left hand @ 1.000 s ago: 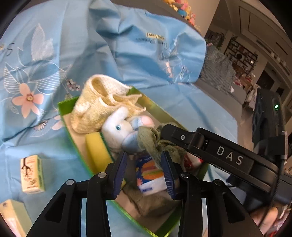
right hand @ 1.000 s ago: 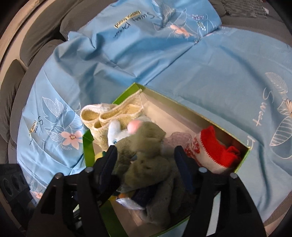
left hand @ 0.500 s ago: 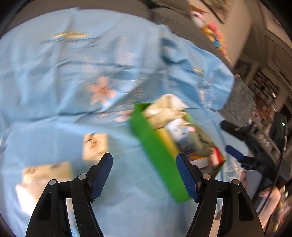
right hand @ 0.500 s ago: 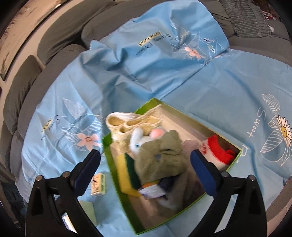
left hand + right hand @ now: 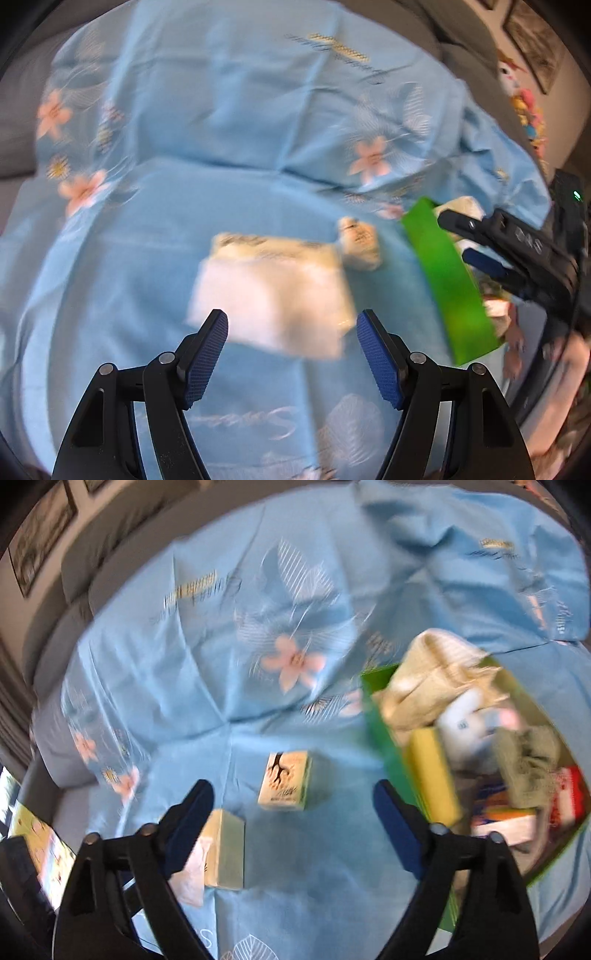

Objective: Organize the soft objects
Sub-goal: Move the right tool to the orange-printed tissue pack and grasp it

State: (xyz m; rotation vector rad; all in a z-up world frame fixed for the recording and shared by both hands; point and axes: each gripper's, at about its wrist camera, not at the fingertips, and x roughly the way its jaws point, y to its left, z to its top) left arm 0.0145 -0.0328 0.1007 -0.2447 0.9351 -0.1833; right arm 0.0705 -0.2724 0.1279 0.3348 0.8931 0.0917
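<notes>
A: Left wrist view. Left gripper point(image 5: 291, 328), blue-padded jaws apart, nothing between them. It hangs over a blurred white and cream tissue pack point(image 5: 273, 291) lying on the light blue flower-printed cloth point(image 5: 207, 122). A smaller cream carton point(image 5: 360, 242) sits just beyond the pack.

B: And the box?

A: Bright green cardboard box point(image 5: 448, 280) at the right edge, soft things inside (too blurred here to sort). The right gripper point(image 5: 491, 251) reaches across it.

B: Right wrist view?

A: Right gripper's jaws stand wide, having just been closing a little, with nothing between them. The small carton point(image 5: 286, 784) with a tree print is ahead of them on the cloth, apart from both pads. In the box: woven beige bag point(image 5: 432, 675), white plush rabbit point(image 5: 465, 723), yellow sponge point(image 5: 436, 771), olive-green cloth point(image 5: 528, 768).
</notes>
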